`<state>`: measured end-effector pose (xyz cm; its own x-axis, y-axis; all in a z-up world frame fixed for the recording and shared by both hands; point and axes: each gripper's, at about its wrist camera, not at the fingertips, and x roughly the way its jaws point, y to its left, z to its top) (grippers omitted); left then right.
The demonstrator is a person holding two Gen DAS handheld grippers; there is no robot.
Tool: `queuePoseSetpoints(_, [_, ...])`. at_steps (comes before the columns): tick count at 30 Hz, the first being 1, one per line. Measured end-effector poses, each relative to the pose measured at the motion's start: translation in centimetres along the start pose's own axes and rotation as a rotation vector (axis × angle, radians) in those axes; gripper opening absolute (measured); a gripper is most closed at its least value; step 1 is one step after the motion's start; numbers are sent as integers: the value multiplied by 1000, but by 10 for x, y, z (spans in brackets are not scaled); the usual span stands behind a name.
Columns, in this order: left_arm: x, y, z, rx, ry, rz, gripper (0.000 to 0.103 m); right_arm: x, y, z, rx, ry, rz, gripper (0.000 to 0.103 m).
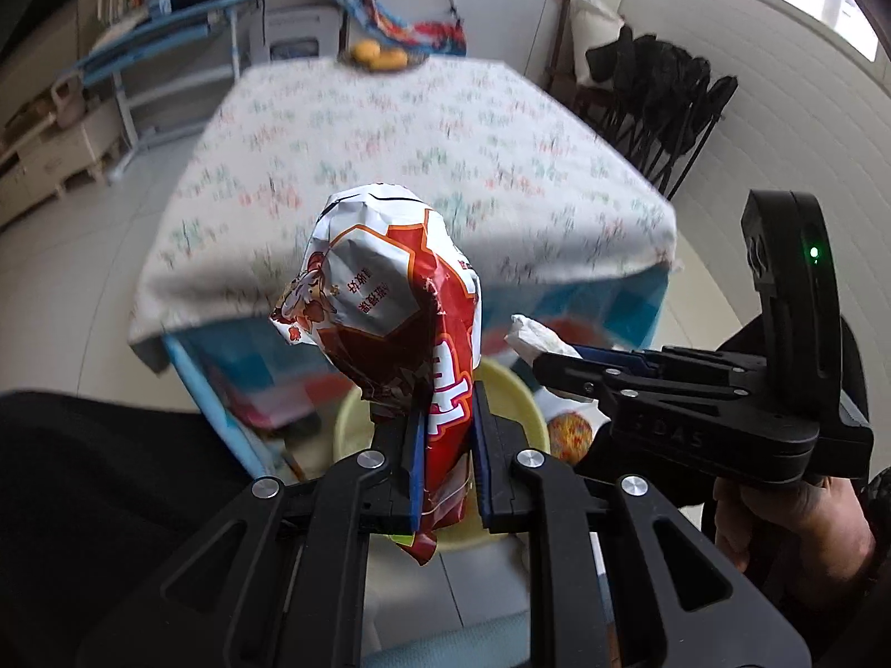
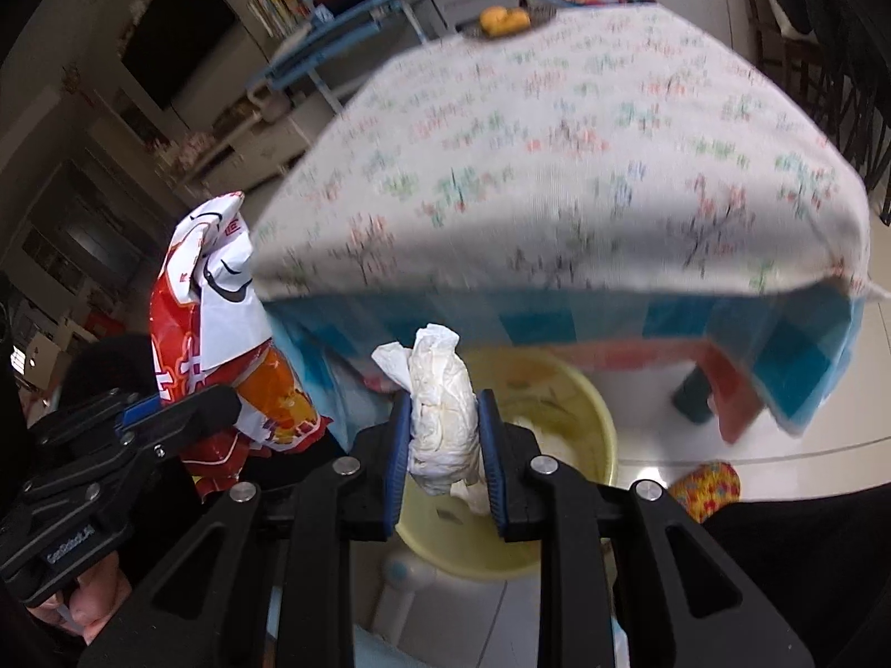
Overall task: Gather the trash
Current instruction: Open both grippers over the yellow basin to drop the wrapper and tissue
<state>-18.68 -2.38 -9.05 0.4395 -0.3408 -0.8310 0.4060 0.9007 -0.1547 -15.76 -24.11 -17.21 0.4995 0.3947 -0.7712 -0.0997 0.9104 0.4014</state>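
My left gripper (image 1: 445, 456) clamps a red snack bag (image 1: 390, 300), Chinese print unreadable; my right gripper (image 2: 444, 456) clamps a tissue wad (image 2: 442, 412). Both hang over the yellow bin (image 2: 604, 440), just off the table edge (image 2: 557, 278), open floor beside

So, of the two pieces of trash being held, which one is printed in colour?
The snack bag in the left hand-held gripper: red and white, with print. The tissue in the right hand-held gripper is plain white.

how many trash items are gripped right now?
2. A red snack bag is clamped in the left gripper; a crumpled white tissue is clamped in the right gripper. Both hang above the yellow bin.
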Motion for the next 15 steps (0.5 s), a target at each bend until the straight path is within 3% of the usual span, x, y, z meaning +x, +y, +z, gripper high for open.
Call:
queuePoseSetpoints(6, [28,-3,-13,12,122,-21,15,18,-4,-7,1,92,-41,30])
queuePoseSetpoints(10, [38,-2,-16,13,165,-18,19,22,-8,-9,12,113,-54,40])
queuePoseSetpoints(15, [38,-2,-16,11,160,2,35,17,-10,-8,29,95,-65,48])
